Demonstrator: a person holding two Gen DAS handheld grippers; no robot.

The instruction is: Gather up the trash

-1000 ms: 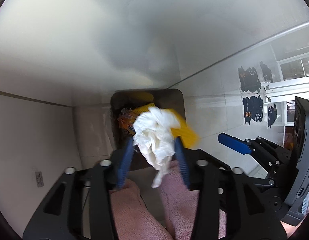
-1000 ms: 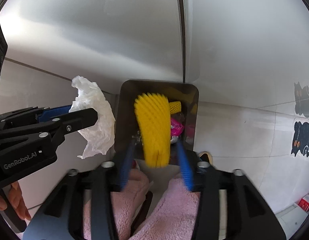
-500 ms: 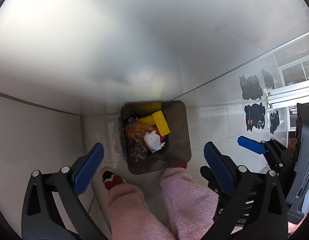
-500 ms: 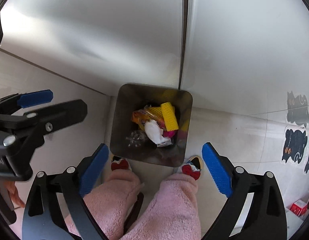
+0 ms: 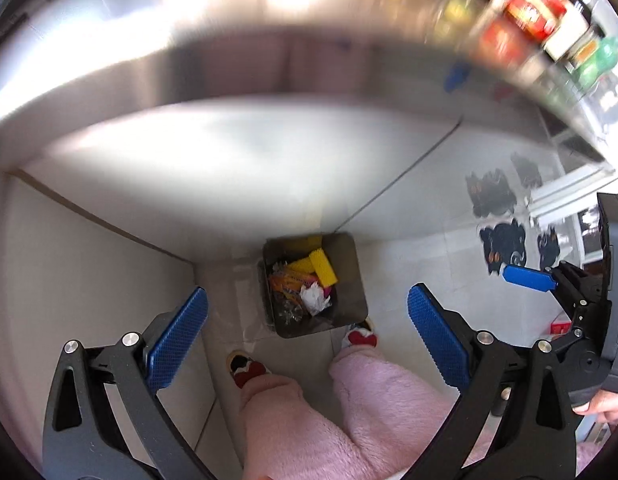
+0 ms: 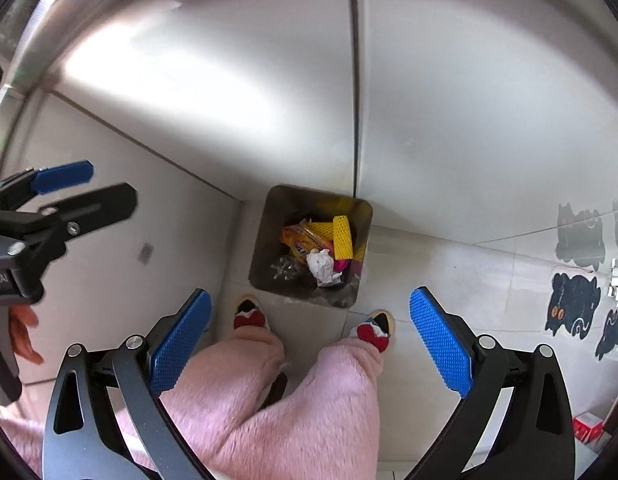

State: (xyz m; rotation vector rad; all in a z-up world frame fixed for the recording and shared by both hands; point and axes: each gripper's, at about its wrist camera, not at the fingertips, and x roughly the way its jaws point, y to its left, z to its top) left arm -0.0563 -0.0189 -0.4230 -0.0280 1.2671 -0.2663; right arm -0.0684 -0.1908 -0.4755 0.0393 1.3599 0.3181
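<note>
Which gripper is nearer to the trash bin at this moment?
Neither clearly. The left gripper and right gripper both hang open and empty above the trash bin, side by side. The left one sits slightly towards the bin's left side, the right one about centred.

Black gripper (image 6: 309, 340) frames, blue ribbed pads, silver screws; fluffy pink trousers (image 6: 293, 408), red-toed socks (image 6: 249, 318).

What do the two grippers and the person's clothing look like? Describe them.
The left gripper and the right gripper match: black angular frames, silver bolts, blue textured pads. White lettering marks the left one's body. The person wears fuzzy pink trousers and red-patterned slippers.
</note>
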